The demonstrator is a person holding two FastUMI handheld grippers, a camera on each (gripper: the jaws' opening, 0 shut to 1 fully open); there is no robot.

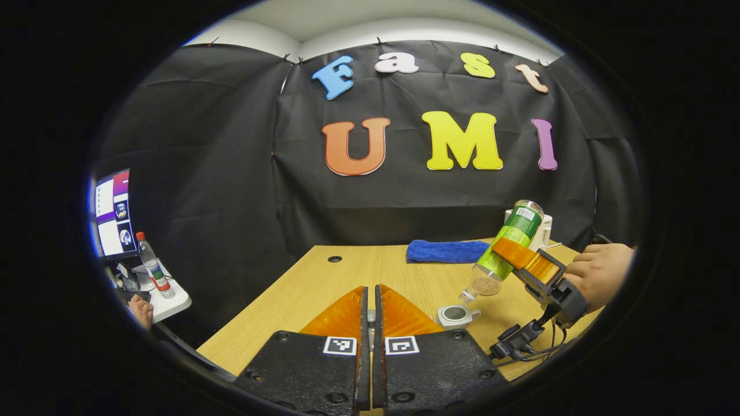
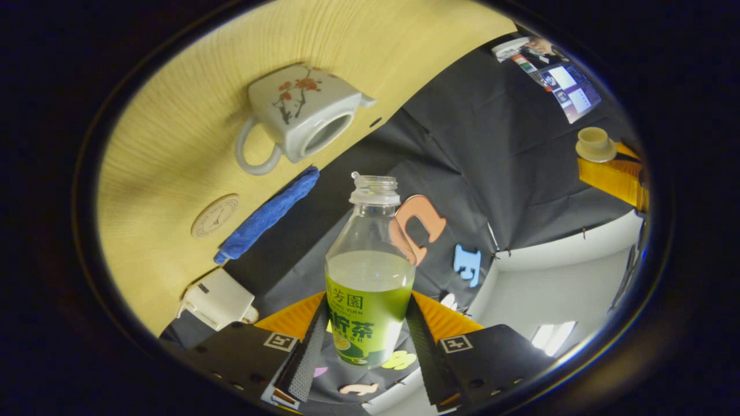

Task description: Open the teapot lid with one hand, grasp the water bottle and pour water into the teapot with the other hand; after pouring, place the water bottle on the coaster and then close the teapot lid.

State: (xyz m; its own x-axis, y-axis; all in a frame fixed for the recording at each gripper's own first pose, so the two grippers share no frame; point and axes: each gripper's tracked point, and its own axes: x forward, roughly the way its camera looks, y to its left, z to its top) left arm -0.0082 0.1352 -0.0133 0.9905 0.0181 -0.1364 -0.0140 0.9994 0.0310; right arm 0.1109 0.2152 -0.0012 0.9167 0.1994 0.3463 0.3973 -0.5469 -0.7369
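The water bottle (image 2: pixel 370 271) sits clamped between the right gripper (image 2: pixel 370 341) jaws, both fingers pressing its green-labelled lower body. It is uncapped, part full of clear liquid, neck pointing away from the camera. In the left gripper view the same bottle (image 1: pixel 509 245) is tipped neck-down toward the teapot (image 1: pixel 457 316), its mouth just above and beside the open pot; no stream of water can be made out. A hand (image 1: pixel 598 274) holds the right gripper (image 1: pixel 529 261) there.

The teapot (image 2: pixel 300 118) stands lidless on the wooden worktop (image 2: pixel 173 144) — white, squarish, with a red blossom branch painted on its side, loop handle, short spout.

The teapot lid (image 2: pixel 595 144) appears at the far right of the right gripper view, at the tips of the left gripper's fingers (image 2: pixel 615 176); whether both press it cannot be told. In its own view the left gripper (image 1: pixel 370 312) jaws look nearly closed, only a thin slit between them, and the lid is not discernible there — hold state unclear.

The round coaster (image 2: pixel 215 215) lies flat on the worktop, bare, near the blue cloth (image 2: pixel 269 214) and apart from the teapot. A white box (image 2: pixel 218 299) sits near the worktop edge.

Label writing: large characters on green, too partial to read reliably.
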